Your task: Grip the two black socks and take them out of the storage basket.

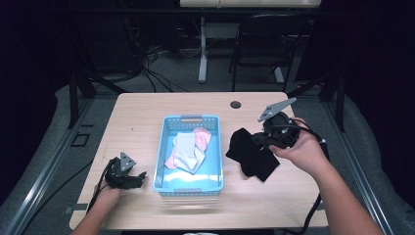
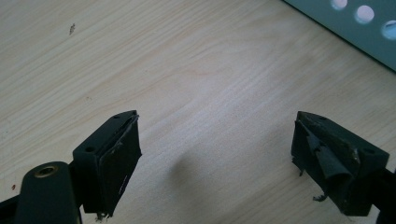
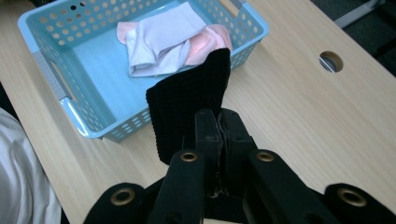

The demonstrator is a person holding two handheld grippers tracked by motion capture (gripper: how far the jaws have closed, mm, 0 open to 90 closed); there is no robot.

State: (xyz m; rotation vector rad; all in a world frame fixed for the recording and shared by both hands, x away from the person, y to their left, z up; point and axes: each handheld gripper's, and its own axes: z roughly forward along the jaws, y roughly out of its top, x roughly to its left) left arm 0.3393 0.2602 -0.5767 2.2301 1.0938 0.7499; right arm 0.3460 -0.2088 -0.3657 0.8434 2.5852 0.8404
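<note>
Beside the blue basket (image 1: 162, 147), a black cloth (image 1: 250, 152) is held clear of the tabletop (image 1: 142, 112).
The black cloth is clamped between the shut jaws of the right hand-held gripper (image 3: 219, 123), just right of the basket and not yet inside it. A white cloth (image 3: 163, 39) and a pink cloth (image 3: 208, 42) are already lying in the basket, so the sorting is judged well along, with this piece left. The left hand-held gripper (image 2: 215, 158) is held with jaws apart and empty, low over bare wood.
</note>
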